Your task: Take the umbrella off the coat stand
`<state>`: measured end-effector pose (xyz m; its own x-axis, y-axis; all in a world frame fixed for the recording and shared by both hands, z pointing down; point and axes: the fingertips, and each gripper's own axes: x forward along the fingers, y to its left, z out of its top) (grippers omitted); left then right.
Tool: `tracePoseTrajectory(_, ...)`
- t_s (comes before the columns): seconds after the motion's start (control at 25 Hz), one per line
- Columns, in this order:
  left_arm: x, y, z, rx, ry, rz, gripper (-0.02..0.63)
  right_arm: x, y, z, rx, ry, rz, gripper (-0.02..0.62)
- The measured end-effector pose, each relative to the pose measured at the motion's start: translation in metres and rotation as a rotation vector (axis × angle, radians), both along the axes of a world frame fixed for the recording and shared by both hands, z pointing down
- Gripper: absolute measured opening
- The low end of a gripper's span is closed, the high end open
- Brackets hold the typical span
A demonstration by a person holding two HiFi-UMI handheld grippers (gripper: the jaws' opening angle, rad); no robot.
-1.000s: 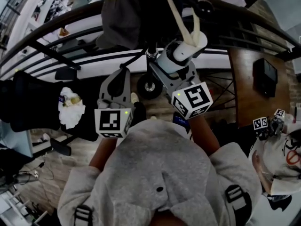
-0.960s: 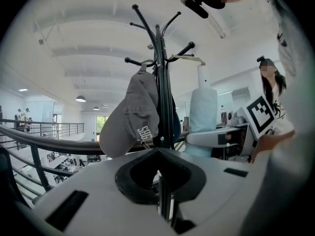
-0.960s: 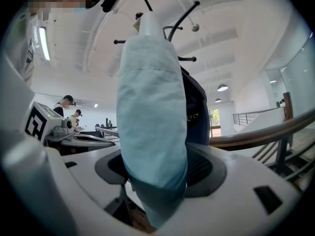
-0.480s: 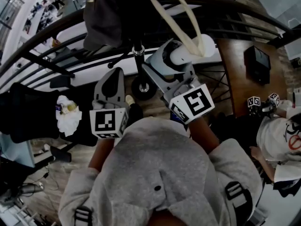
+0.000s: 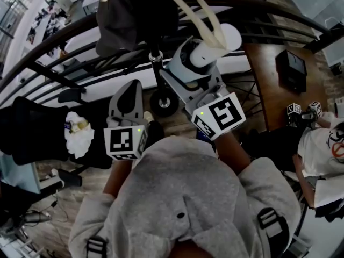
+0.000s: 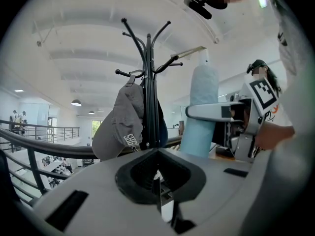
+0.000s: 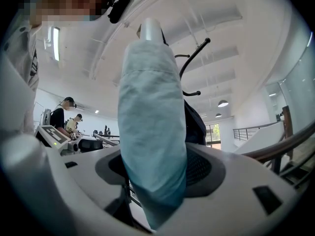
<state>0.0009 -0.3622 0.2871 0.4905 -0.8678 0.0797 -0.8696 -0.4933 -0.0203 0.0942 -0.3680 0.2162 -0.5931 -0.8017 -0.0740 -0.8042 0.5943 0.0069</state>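
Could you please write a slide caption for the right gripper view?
Right gripper clamped on the pale blue folded umbrella, coat stand behind it.

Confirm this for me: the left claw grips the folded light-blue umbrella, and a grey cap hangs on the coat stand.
One point is wrong: the right claw grips the folded light-blue umbrella, not the left. The right gripper view shows it between that claw's jaws, while the left gripper view shows the left claw holding nothing. The grey cap does hang on the coat stand.
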Motion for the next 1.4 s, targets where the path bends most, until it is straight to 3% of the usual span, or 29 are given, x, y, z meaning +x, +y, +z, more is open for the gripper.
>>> tracePoseTrajectory(0.32,-0.01,0.015,0.007,-0.006,-0.001,-0.017,0.012,-0.013,0.007,-0.02,0.051,-0.023,-0.027,0.29)
tracePoseTrajectory(0.52,-0.011,0.02,0.006,-0.007,0.005,-0.027,0.013,-0.021,0.015,-0.03,0.112,0.019,-0.045,0.29)
tracePoseTrajectory(0.88,-0.001,0.038,0.02,-0.003,-0.009,-0.027,0.012,0.012,0.051,0.05,-0.064,0.014,-0.014,0.29)
tracePoseTrajectory(1.08,0.002,0.054,0.027,-0.023,-0.021,-0.024,0.012,0.036,0.072,0.074,-0.105,0.033,0.033,0.29)
tracePoseTrajectory(1.4,-0.005,0.067,0.024,-0.026,-0.03,-0.024,0.012,0.035,0.088,0.083,-0.137,0.039,0.046,0.29)
